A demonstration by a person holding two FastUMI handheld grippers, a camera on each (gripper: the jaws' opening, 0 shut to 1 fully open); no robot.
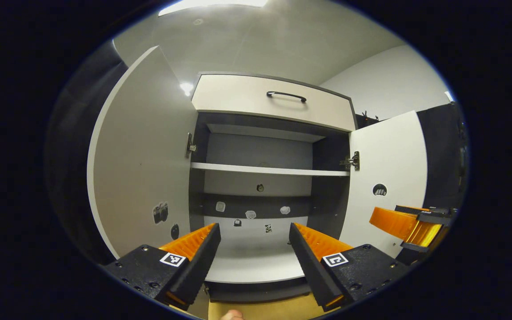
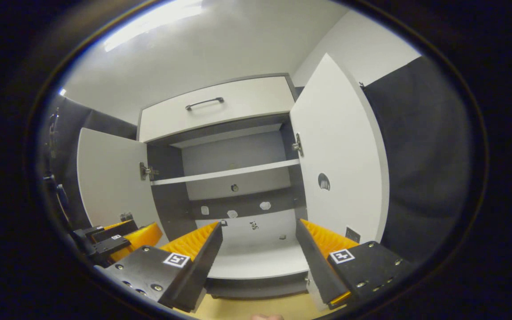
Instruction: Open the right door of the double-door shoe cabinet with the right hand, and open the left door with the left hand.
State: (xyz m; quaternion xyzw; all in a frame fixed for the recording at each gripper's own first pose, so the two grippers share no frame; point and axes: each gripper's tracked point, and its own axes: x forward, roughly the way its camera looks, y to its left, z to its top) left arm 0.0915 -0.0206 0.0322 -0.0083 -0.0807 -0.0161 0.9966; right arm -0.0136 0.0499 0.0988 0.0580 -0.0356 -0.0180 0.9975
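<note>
The shoe cabinet point(image 1: 269, 146) point(image 2: 229, 151) stands with both doors swung wide. Its left door point(image 1: 145, 160) point(image 2: 109, 173) hangs open on the left, and its right door point(image 1: 389, 173) point(image 2: 340, 151) on the right. Inside, a white shelf point(image 1: 269, 169) point(image 2: 227, 172) crosses the middle above a pale floor panel point(image 1: 256, 258). My left gripper point(image 1: 254, 231) is open in front of the opening, holding nothing. My right gripper point(image 2: 259, 229) is open too, with nothing between its fingers. In the left gripper view the right gripper point(image 1: 409, 224) shows beside the right door. In the right gripper view the left gripper point(image 2: 118, 242) shows low beside the left door.
A closed drawer with a dark handle point(image 1: 286, 95) point(image 2: 204, 102) tops the cabinet. Small stickers point(image 1: 250, 214) dot the back panel. Black cloth wall point(image 2: 420, 155) hangs right of the right door. A wooden floor strip point(image 1: 260, 309) lies below the cabinet.
</note>
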